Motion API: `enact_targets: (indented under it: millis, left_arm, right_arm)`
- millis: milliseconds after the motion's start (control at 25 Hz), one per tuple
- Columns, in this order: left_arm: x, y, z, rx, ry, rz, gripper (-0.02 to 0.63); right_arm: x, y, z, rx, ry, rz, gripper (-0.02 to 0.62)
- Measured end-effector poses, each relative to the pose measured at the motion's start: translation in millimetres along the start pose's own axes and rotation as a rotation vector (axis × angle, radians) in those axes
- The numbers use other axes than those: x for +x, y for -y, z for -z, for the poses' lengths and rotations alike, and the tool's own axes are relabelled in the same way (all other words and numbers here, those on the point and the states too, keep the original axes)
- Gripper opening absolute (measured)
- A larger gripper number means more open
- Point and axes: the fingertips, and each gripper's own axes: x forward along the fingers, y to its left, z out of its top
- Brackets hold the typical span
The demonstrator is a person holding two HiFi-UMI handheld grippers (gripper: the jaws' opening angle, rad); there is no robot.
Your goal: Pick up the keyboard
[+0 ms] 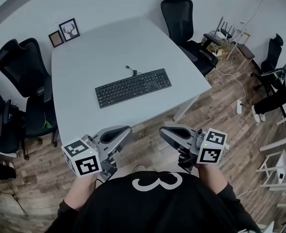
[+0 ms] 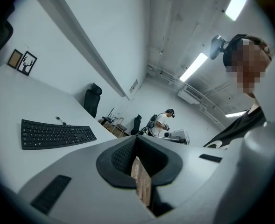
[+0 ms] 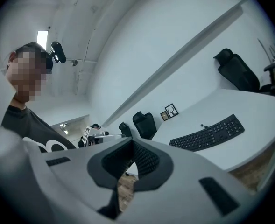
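A black keyboard (image 1: 133,87) lies flat near the middle of the white table (image 1: 84,52), its cable running off the far edge. It also shows in the left gripper view as the keyboard (image 2: 55,133) and in the right gripper view as the keyboard (image 3: 207,133). My left gripper (image 1: 126,132) and right gripper (image 1: 164,132) hang over the wooden floor just short of the table's near edge, tips turned toward each other. Both are well short of the keyboard. The left gripper (image 2: 135,143) and the right gripper (image 3: 131,147) are shut with nothing between their jaws.
Black office chairs stand at the table's far right (image 1: 179,13) and left (image 1: 21,64). Two small picture frames (image 1: 65,32) lean at the table's far left corner. A low stand with a router (image 1: 225,35) and floor cables sits at the right. Another person (image 2: 163,122) works in the background.
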Motion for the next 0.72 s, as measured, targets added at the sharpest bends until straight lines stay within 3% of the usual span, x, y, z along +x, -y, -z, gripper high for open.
enact_targets:
  millis: [280, 720]
  left_arm:
    - [16.0, -35.6, 5.3, -0.05, -0.043, -0.003, 0.014]
    - [53.6, -107.3, -26.9, -0.096, -0.026, -0.128, 0.014]
  right_arm:
    - [14.0, 34.3, -1.4, 0.048, -0.006, 0.022, 0.008]
    - [44.6, 121.4, -37.3, 0.1, -0.025, -0.056, 0.008]
